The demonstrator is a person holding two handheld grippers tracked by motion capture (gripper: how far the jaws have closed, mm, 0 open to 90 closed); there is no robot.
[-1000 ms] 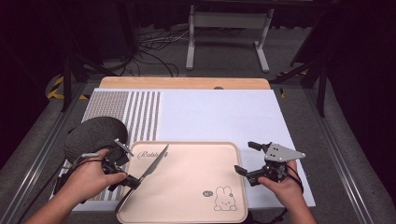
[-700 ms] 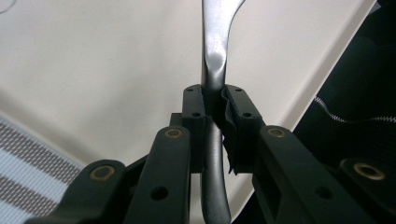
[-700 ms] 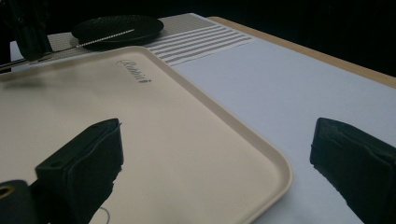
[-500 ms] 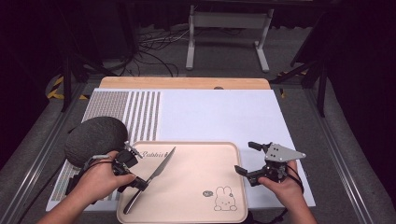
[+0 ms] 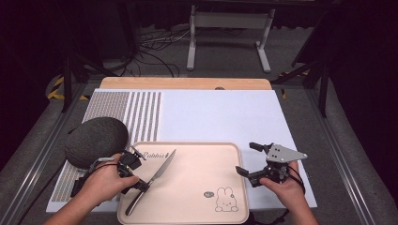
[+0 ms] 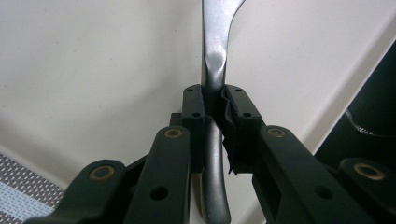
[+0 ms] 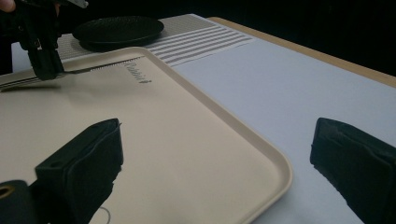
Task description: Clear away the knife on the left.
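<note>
A steel table knife (image 5: 159,174) lies slantwise low over the left part of a beige tray (image 5: 197,146), its blade pointing to the far right. My left gripper (image 5: 140,184) is shut on the knife's handle. In the left gripper view the pads clamp the knife (image 6: 212,56) where handle meets blade, with the tray (image 6: 93,70) just below. My right gripper (image 5: 245,158) is open at the tray's right edge with nothing between its jaws. The right gripper view shows my right gripper (image 7: 217,135) straddling the tray's rim (image 7: 275,172). Far off in that view are the knife (image 7: 93,69) and left gripper (image 7: 44,60).
A dark round bumpy object (image 5: 96,140) rests on the striped left part of the white mat (image 5: 220,112), just left of the tray. A rabbit drawing (image 5: 225,201) marks the tray's near right corner. A wooden table edge (image 5: 187,83) runs along the back.
My left hand has sunk and shifted toward the tray's near left, and the knife came down lower over the tray. The right gripper has not moved.
</note>
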